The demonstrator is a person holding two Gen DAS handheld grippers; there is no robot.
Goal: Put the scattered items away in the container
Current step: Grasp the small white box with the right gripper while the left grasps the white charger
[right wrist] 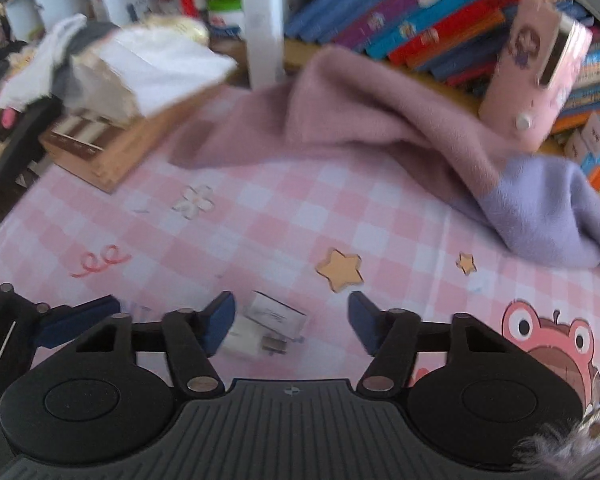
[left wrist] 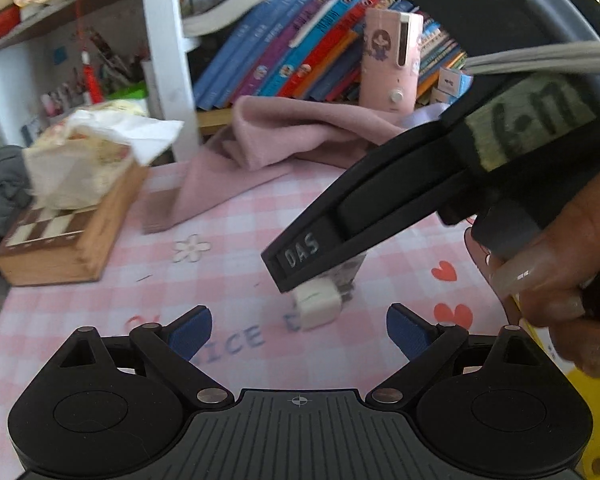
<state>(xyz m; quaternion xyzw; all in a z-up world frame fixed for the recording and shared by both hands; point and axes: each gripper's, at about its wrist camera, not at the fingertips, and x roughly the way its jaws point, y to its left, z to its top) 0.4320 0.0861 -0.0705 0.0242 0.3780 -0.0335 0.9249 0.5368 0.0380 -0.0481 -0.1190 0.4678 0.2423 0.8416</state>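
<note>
1. Right gripper (right wrist: 292,322) sits at the lower centre of the right wrist view with its jaws spread wide and nothing held. The white charger plug (right wrist: 260,330) lies on the checked tablecloth (right wrist: 284,220) between the blue pads, close against the left-hand pad (right wrist: 218,322) and well clear of the right-hand one.
2. Risk: off-centre closure. With the plug against one pad, the opposite finger is likely to push it sideways before contact is made on both faces.
3. Risk: rotation or slip. The metal prongs face the lower centre of that frame; pads closing on the prong end instead of the flat body may let the plug twist out.
4. Left gripper (left wrist: 299,330) occupies the lower centre of the left wrist view, jaws wide apart and empty. The plug (left wrist: 318,304) lies just above it in the frame, partly covered by the right gripper's black finger (left wrist: 300,256).
5. Risk: collision. Both tools point at the same small item; either one advancing may strike the other and knock the plug away.
6. Risk: wrong destination. A wooden box (left wrist: 66,236) at mid-left is already filled with tissue, and a yellow object (left wrist: 592,412) shows at the lower right edge; which one is the container cannot be told.
7. Both views are motion-blurred, so fine contact cannot be confirmed.
</note>
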